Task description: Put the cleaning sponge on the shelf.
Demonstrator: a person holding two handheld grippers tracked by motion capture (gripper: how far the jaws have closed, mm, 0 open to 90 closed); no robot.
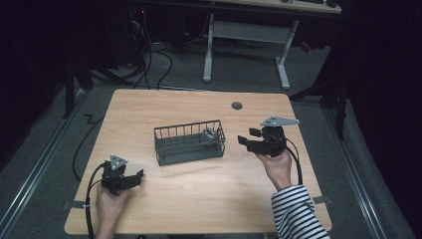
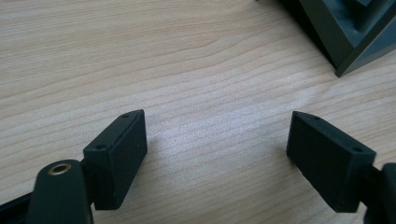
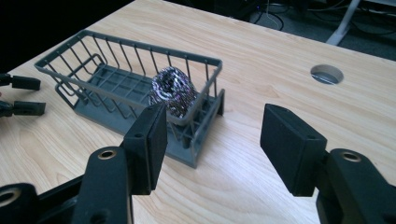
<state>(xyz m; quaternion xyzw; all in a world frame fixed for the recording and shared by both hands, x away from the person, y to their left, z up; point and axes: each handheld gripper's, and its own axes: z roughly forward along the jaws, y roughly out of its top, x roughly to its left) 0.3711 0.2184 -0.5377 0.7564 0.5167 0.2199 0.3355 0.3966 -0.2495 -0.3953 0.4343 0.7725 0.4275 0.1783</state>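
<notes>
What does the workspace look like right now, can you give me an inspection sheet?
Surface: wooden table, with a round hole near the far edge.
Job's things: grey wire basket mid-table; metal scrubber inside at its right end.
Clutter: nothing seen.
Grippers: left gripper open, low over bare wood; right gripper open, facing the basket, holding nothing.
Cables: one trails from each gripper; more lie on the floor.
Surroundings: dark room, white desk frame beyond.

matt grey plastic basket (image 3: 116, 88), shiny coiled metal scourer (image 3: 173, 91), smooth pale wood-grain table (image 3: 261, 51)
</notes>
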